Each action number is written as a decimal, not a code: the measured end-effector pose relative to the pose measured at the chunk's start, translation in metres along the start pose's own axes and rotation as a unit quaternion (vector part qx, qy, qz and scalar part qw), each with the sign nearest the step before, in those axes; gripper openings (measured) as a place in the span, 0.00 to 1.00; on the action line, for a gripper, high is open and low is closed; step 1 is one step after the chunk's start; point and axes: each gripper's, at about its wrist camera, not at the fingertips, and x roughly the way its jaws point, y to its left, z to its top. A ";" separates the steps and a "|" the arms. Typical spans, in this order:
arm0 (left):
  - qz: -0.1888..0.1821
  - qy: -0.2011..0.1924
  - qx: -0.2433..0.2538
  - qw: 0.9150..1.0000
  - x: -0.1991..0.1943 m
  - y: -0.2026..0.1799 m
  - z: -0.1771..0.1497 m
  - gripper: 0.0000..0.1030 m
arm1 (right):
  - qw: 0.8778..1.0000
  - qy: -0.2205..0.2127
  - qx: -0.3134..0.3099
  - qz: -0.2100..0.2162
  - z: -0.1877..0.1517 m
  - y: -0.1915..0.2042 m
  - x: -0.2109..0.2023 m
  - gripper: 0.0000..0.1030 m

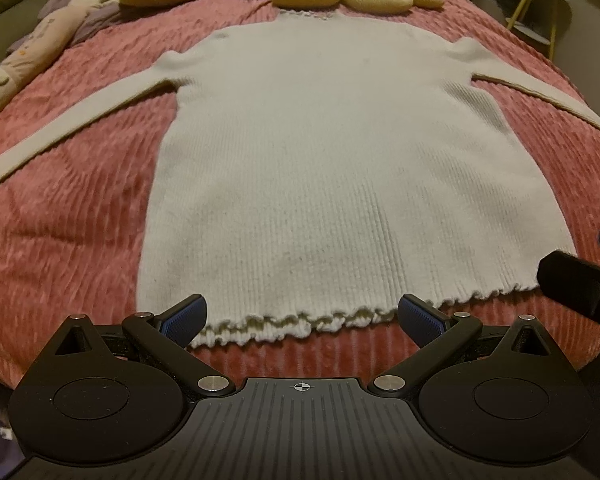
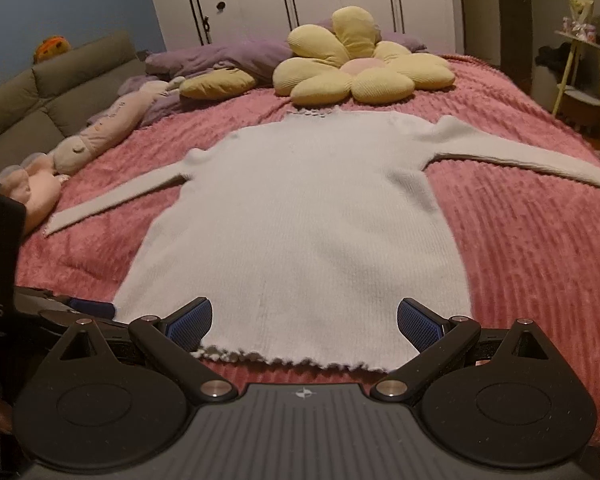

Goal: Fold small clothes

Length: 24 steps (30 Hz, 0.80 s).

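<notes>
A white ribbed knit sweater (image 1: 332, 168) lies flat on the pink bedspread (image 1: 68, 208), sleeves spread to both sides, scalloped hem toward me. In the left wrist view my left gripper (image 1: 302, 318) is open over the hem, nothing between its blue pads. The right gripper's black body shows at that view's right edge. In the right wrist view the same sweater (image 2: 308, 224) lies ahead, and my right gripper (image 2: 304, 320) is open above the hem's right part, holding nothing.
A yellow flower cushion (image 2: 360, 68) and purple pillows (image 2: 220, 58) sit past the collar. A long plush toy (image 2: 100, 136) lies along the bed's left side by a grey sofa (image 2: 40, 104). A small yellow side table (image 2: 580, 76) stands right of the bed.
</notes>
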 end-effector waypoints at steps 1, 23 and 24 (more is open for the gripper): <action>-0.001 0.002 0.001 1.000 0.001 -0.001 0.000 1.00 | 1.000 0.005 0.004 0.005 0.000 -0.002 0.002 0.96; 0.004 -0.077 -0.043 0.996 0.067 -0.009 0.095 1.00 | 0.874 -0.189 0.443 -0.062 0.069 -0.361 0.053 0.90; 0.007 -0.072 -0.048 0.996 0.073 -0.008 0.100 1.00 | 0.867 -0.189 0.456 -0.069 0.070 -0.377 0.058 0.85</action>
